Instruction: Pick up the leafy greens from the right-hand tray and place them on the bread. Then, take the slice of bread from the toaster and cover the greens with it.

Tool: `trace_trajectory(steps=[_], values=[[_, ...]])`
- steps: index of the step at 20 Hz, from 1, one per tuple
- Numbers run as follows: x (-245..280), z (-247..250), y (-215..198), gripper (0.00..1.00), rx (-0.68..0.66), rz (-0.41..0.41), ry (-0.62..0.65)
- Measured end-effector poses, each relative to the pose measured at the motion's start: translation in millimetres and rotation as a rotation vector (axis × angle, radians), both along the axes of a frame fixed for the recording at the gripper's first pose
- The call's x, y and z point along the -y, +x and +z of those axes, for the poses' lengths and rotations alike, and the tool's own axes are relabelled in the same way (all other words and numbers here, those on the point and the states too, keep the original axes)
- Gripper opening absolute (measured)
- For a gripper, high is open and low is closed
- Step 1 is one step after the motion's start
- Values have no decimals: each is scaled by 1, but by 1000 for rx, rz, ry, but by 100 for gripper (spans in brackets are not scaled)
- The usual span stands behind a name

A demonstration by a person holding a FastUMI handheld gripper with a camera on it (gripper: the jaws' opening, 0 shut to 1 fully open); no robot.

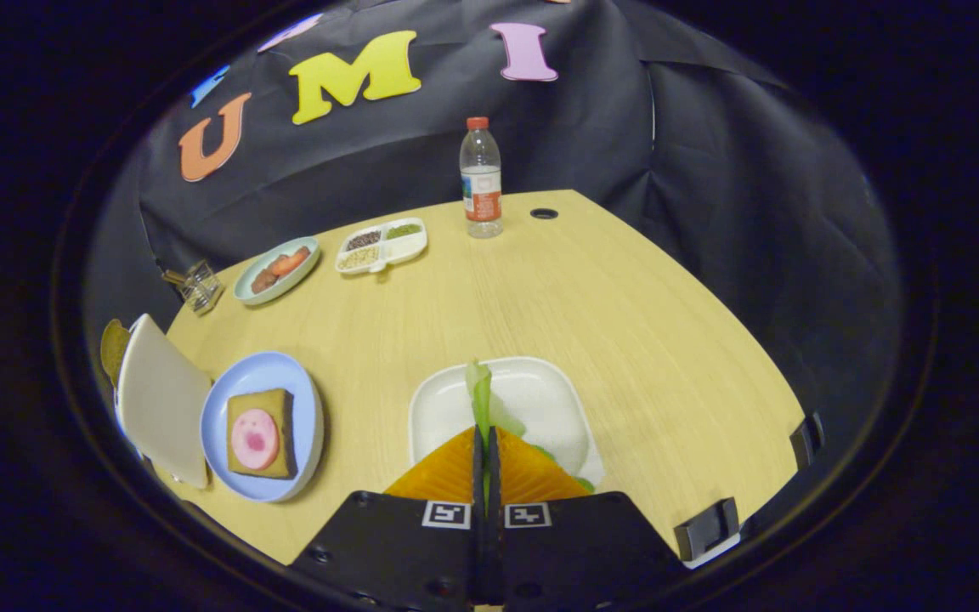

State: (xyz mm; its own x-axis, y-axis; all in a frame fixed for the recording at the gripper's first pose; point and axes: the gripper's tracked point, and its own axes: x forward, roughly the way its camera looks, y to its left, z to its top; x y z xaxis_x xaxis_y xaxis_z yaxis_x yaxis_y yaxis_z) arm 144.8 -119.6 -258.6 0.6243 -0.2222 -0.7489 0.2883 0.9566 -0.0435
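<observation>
The jaws (487,442) were clamped on the greens (479,391) above the white tray (540,382). The bread (262,432) on the blue plate (302,399) lay bare; placing and the toaster (158,399) slice remained.

Tool (486,446) closed right up, both orange ribbed fingers (447,472) pressed together with barely a sliver between them. Pinched on a strip of leafy greens (479,391), which pokes out past the tips and stands up ahead of them. Pointing forward and tilted down toward the bench (608,289), fingertips low over it. Black finger mounts sitting side by side behind the pads, touching along the middle, each with a small square black-and-white marker (446,514) on top. No hand or sleeve to describe.
</observation>
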Motion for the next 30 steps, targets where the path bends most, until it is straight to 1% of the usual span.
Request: trace_trajectory(steps=[5,9,13,17,19,22,25,27,29,30], values=[[-42,24,5,0,48,45,7],[-97,32,13,0,71,104,11],[-157,26,25,0,94,179,27],[-211,4,36,0,83,229,71],[-227,-9,43,0,67,237,51],[-240,-30,54,0,46,228,15],[-244,-50,56,0,4,223,-2],[-243,-54,59,0,4,211,-7],[-243,-54,59,11,17,198,-1],[-243,-53,59,22,26,198,-9]])
